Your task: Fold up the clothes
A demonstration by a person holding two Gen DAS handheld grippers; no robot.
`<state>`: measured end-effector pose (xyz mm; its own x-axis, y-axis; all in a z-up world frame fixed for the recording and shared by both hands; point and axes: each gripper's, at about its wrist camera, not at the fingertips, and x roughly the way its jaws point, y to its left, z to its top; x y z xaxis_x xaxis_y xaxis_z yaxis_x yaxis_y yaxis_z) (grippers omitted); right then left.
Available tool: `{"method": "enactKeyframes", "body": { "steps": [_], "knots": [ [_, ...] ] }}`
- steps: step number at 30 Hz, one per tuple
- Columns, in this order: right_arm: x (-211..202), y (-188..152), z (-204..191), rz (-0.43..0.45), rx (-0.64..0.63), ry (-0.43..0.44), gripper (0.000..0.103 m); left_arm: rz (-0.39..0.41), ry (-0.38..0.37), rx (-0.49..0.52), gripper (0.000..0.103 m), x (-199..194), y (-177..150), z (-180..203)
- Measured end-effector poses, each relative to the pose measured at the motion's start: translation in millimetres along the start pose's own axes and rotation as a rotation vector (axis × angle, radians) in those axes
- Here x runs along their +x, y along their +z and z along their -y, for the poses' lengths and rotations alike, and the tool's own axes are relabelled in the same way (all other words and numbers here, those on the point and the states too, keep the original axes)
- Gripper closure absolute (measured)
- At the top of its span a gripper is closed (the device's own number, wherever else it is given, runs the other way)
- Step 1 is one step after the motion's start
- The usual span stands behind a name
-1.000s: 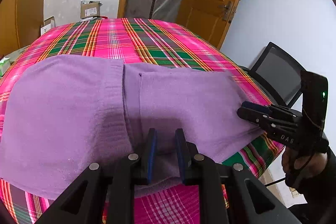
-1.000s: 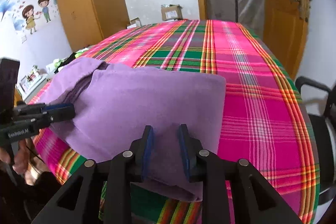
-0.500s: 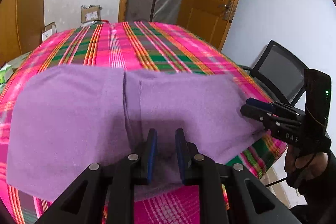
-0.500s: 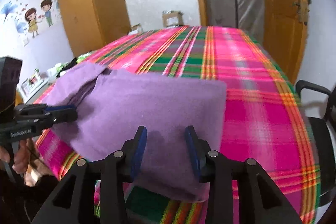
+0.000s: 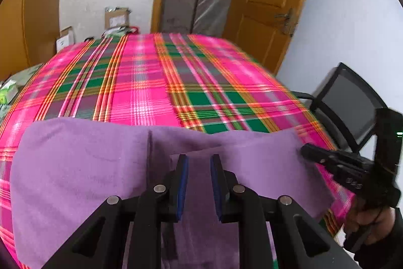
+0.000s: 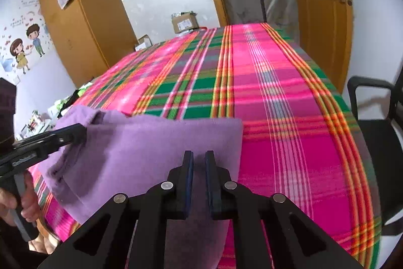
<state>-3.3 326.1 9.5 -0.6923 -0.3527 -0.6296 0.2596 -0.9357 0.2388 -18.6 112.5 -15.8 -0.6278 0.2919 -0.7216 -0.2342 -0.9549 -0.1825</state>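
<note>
No legible text, label or number anywhere.

A room in a home: a wooden wardrobe [image 6: 85, 24] stands against the wall, cartoon stickers [image 6: 24, 47] of two children decorate the wall beside it, and a wooden door [image 6: 325, 4] stands open. A plaid cloth [image 6: 264, 97] covers the surface; cardboard boxes [image 6: 183, 22] sit beyond, a chair [image 5: 350, 105] alongside.
</note>
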Motion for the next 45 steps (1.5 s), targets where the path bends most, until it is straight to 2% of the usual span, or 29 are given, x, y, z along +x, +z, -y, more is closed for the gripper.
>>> {"method": "enactKeyframes", "body": {
  "steps": [5, 10, 20, 30, 34, 40, 45],
  "knots": [
    [11.2, 17.7, -7.8, -0.015, -0.034, -0.008, 0.094, -0.040, 0.018, -0.025, 0.085, 15.9, 4.7, -4.5],
    [35.7, 16.7, -13.3, -0.093, -0.059, -0.040, 0.094, -0.037, 0.031, -0.006, 0.084, 17.0, -0.7, -2.1],
    [28.0, 12.0, -9.3, -0.072, -0.032, -0.020, 0.093, -0.024, 0.042, 0.012, 0.084, 17.1, -0.8, 0.0],
    [7.5, -8.8, -18.6, -0.064, -0.042, -0.002, 0.091, 0.004, 0.062, 0.029, 0.083, 16.8, -4.6, 3.3],
    [8.6, -11.0, -18.5, -0.056, -0.052, -0.006, 0.090, 0.008, 0.053, 0.019, 0.082, 15.9, -5.5, 0.3],
    [9.6, -12.7, -15.5, -0.051, -0.062, 0.010, 0.090, 0.012, 0.049, 0.056, 0.081, 17.1, -5.0, 2.4],
    [-0.2, -11.6, -15.5, -0.033, -0.059, 0.025, 0.088, 0.012, 0.011, 0.027, 0.081, 5.1, -7.1, -0.2]
  ]
}}
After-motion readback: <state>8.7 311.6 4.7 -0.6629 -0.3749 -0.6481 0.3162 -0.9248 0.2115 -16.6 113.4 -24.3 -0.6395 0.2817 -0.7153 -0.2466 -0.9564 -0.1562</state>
